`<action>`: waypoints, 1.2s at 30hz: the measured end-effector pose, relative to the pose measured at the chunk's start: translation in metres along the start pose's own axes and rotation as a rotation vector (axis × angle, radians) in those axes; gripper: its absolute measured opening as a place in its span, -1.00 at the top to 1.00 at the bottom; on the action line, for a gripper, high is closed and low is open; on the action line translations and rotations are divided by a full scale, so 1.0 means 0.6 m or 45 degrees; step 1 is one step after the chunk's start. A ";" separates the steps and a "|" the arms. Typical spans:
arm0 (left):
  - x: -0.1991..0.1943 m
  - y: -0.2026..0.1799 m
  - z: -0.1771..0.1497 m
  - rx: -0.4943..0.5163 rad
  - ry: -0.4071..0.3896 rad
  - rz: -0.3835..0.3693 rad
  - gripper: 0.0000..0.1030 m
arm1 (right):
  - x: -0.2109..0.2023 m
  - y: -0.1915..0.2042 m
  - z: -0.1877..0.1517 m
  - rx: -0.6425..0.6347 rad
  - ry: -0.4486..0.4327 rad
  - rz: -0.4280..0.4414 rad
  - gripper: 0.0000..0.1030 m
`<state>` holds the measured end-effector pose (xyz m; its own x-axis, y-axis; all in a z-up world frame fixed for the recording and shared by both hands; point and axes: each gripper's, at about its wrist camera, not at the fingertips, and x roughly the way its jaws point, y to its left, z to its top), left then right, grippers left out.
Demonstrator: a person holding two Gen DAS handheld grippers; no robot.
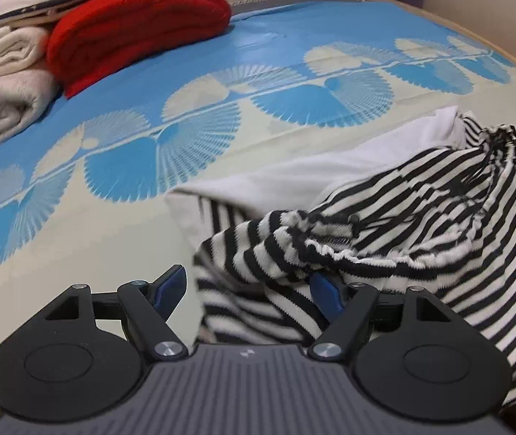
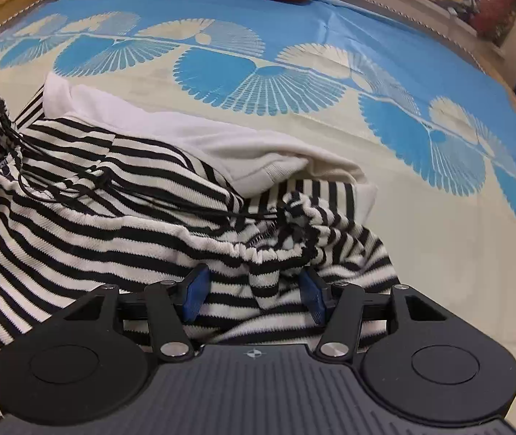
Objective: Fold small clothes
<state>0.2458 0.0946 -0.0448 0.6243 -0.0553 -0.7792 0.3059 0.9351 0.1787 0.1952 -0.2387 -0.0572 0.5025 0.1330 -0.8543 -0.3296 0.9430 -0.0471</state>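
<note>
A crumpled striped garment (image 1: 421,224) is seen lying on the blue-and-cream bedspread (image 1: 221,116) over a white cloth (image 1: 294,174), with bunched fabric lying between the spread jaws of both the left gripper (image 1: 250,290) and the right gripper (image 2: 252,290).

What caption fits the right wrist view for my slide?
Open right gripper over the bunched waistband of a crumpled black-and-white striped garment on a blue-patterned bedsheet.

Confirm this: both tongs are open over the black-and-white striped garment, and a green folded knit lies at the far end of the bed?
Not quite: the folded knit is red, seen in the left wrist view. The rest holds: left tongs and right tongs are open over the black-and-white striped garment.
</note>
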 end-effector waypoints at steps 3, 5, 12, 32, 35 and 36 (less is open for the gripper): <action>0.013 -0.009 0.006 0.031 0.005 -0.009 -0.50 | 0.003 0.005 0.008 -0.017 -0.026 0.027 0.05; 0.020 -0.011 0.009 0.047 0.004 -0.030 -0.25 | 0.007 0.008 0.013 -0.024 -0.029 0.033 0.14; 0.015 0.017 0.028 -0.048 -0.074 -0.006 0.89 | 0.003 -0.007 0.036 0.030 -0.145 0.007 1.00; 0.019 0.153 0.055 -0.623 -0.015 -0.103 -0.05 | -0.004 0.033 0.063 -0.065 -0.090 0.408 -0.02; 0.012 0.165 0.048 -0.713 -0.022 -0.176 -0.06 | 0.002 0.061 0.057 -0.184 -0.063 0.373 0.10; 0.012 0.164 0.046 -0.730 -0.012 -0.244 -0.06 | 0.004 0.068 0.055 -0.219 -0.059 0.349 0.50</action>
<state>0.3001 0.1768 -0.0160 0.6035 -0.2421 -0.7597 -0.0212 0.9476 -0.3188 0.2093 -0.1897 -0.0440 0.4107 0.3922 -0.8231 -0.5859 0.8052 0.0913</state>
